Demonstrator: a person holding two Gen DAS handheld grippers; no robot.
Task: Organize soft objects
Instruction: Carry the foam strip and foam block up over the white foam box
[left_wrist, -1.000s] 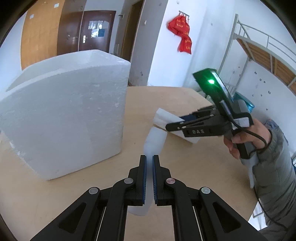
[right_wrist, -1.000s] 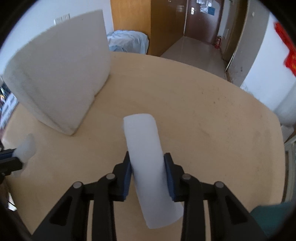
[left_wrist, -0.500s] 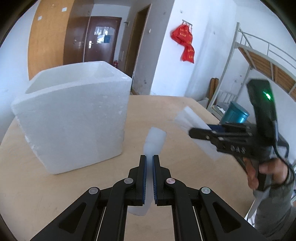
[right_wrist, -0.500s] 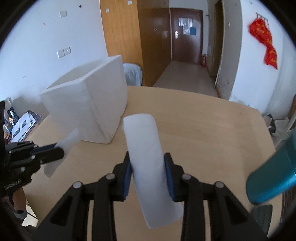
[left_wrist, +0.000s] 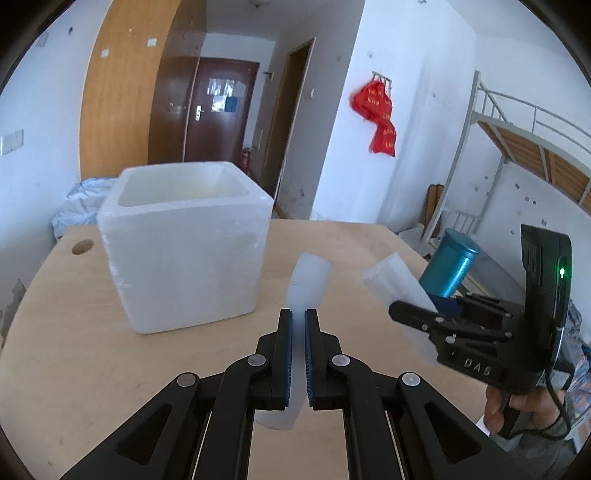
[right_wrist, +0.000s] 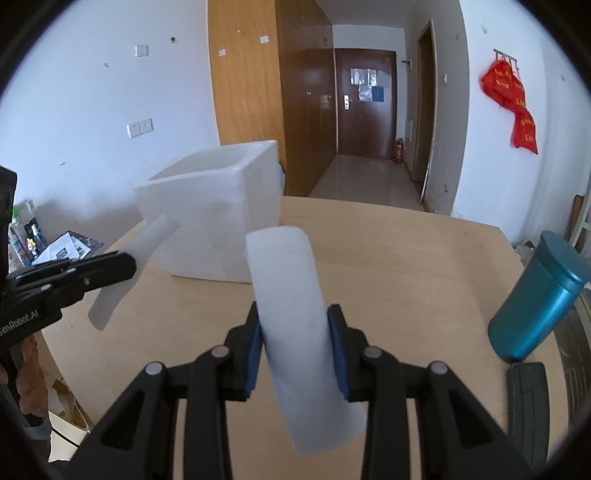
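My left gripper (left_wrist: 298, 317) is shut on a thin white foam sheet (left_wrist: 308, 280), held edge-on above the table. It also shows in the right wrist view (right_wrist: 122, 273) with its foam sheet (right_wrist: 153, 236). My right gripper (right_wrist: 294, 314) is shut on a wider white foam piece (right_wrist: 291, 295), held above the table. It shows in the left wrist view (left_wrist: 406, 312) with its foam piece (left_wrist: 397, 282). An open white styrofoam box (left_wrist: 184, 251) stands on the table to the left, also seen in the right wrist view (right_wrist: 218, 218).
A round wooden table (left_wrist: 351, 243) carries the box. A teal metal canister (right_wrist: 535, 299) stands at the table's right edge, with a dark flat object (right_wrist: 528, 391) beside it. A bunk-bed frame (left_wrist: 517, 147) is at the right, a door (right_wrist: 365, 107) behind.
Both grippers have risen and tilted up with their foam pieces. The box now looks lower and farther, and its open top shows. The right gripper has moved right and lower in the left view.
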